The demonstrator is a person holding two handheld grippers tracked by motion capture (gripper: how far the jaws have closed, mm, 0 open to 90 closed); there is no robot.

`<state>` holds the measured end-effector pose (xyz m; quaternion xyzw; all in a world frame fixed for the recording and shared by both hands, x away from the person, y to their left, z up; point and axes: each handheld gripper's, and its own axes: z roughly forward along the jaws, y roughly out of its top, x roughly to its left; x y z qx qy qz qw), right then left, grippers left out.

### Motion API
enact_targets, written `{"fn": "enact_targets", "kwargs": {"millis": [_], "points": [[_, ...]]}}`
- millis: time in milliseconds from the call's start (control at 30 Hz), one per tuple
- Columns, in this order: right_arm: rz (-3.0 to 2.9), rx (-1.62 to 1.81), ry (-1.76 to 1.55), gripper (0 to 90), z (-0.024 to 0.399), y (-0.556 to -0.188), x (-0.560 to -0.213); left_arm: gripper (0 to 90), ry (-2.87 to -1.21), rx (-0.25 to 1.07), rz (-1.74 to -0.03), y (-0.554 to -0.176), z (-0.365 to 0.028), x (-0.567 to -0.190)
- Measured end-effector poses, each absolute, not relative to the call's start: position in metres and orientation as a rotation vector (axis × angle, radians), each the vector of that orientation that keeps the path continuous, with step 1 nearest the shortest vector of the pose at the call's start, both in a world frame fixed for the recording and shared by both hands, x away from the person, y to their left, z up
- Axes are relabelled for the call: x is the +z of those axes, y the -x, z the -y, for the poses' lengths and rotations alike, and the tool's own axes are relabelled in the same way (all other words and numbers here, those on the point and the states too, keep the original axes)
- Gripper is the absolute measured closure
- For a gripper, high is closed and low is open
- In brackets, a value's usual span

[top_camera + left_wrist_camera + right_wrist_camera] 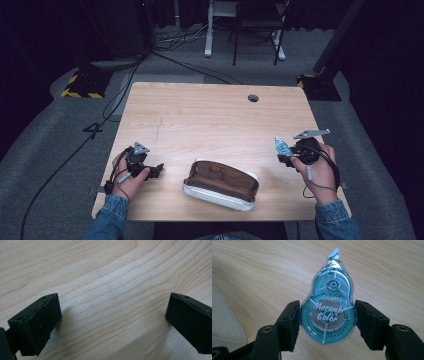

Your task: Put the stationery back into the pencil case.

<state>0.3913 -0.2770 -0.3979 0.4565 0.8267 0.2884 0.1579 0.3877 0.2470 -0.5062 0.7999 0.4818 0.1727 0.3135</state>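
Near the bench's (210, 110) right edge, the right hand-held gripper (327, 322) clamps a teal correction tape (329, 307) above bare wood. Left hand-held gripper (112, 315), jaws apart, sits by the left edge; an open pencil case (221, 184) lies between them near the front edge.

We see an open brown-lined pencil case (220, 184) lying on the wooden table (200, 115) between the two grippers, and a white desk frame (210, 30) well beyond them.

Pouch (221, 184) on table (210, 112), between left claw (159, 170) and right claw (281, 151).
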Motion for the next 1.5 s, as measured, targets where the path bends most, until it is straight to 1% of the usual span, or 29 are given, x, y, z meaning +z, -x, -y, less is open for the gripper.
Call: {"fn": "enact_targets", "kwargs": {"millis": [833, 1500], "points": [[-2.499, 0.919, -1.048, 39.5, 0.230, -0.357, -0.361, 0.6, -2.109, 0.455, -1.270, -0.388, -0.247, -0.506], [-2.615, 0.996, -0.879, 39.5, 0.198, -0.341, -0.352, 0.5, -2.109, 0.455, -1.269, -0.388, -0.247, -0.506]]}}
